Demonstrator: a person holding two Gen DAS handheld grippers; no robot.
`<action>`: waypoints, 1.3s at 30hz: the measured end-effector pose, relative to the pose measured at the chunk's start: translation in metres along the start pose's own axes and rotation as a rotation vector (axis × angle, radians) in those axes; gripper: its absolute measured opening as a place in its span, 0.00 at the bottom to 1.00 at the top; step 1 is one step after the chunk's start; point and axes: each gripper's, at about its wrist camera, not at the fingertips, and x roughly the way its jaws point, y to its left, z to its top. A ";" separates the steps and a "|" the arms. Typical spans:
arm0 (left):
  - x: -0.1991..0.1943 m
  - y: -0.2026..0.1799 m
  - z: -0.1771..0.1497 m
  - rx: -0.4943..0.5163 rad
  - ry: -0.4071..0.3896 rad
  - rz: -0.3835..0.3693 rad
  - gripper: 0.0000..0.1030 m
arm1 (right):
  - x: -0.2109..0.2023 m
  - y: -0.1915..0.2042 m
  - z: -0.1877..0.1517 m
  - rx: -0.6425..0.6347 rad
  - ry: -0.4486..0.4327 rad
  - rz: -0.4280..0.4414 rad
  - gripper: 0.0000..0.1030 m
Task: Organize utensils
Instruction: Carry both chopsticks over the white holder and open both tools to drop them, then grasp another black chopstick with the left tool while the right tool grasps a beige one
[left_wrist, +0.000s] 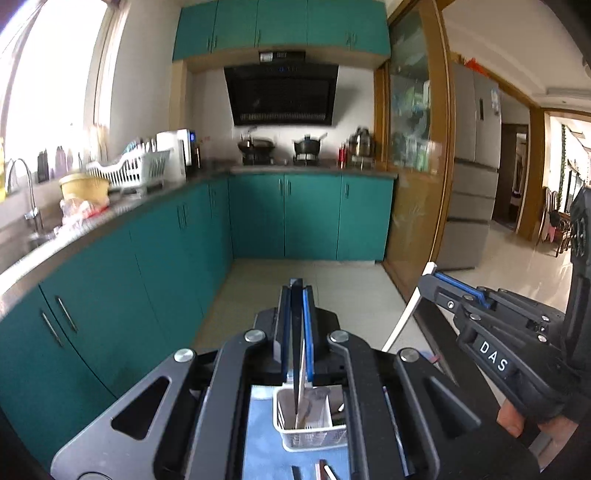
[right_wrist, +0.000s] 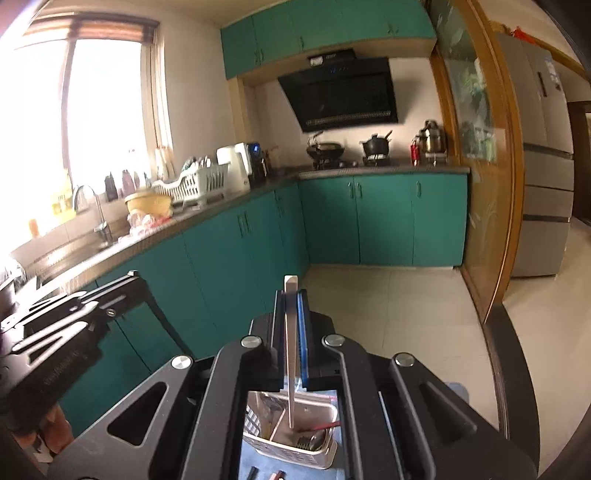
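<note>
Left tool (left_wrist: 296, 295) clamping a dark utensil (left_wrist: 296, 369), right tool (right_wrist: 291, 295) clamping a pale utensil (right_wrist: 291, 369), both above white basket (left_wrist: 314, 437)

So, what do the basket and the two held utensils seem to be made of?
The basket looks like white moulded plastic: slotted walls, matte.
The black utensil in the left gripper could be plastic or coated metal; unclear.
The pale utensil in the right gripper looks like smooth plastic or wood.

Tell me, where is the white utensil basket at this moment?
The white utensil basket sits low in both wrist views, on a blue mat, directly beneath the left gripper and right gripper.
</note>
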 end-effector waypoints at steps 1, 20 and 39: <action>0.007 0.000 -0.006 -0.008 0.015 -0.001 0.06 | 0.007 -0.001 -0.005 -0.001 0.011 -0.002 0.07; 0.030 0.018 -0.062 -0.046 0.104 0.034 0.29 | 0.026 0.012 -0.048 -0.072 0.076 -0.044 0.28; 0.068 0.025 -0.265 0.034 0.574 -0.018 0.40 | 0.035 -0.012 -0.265 -0.016 0.642 0.081 0.35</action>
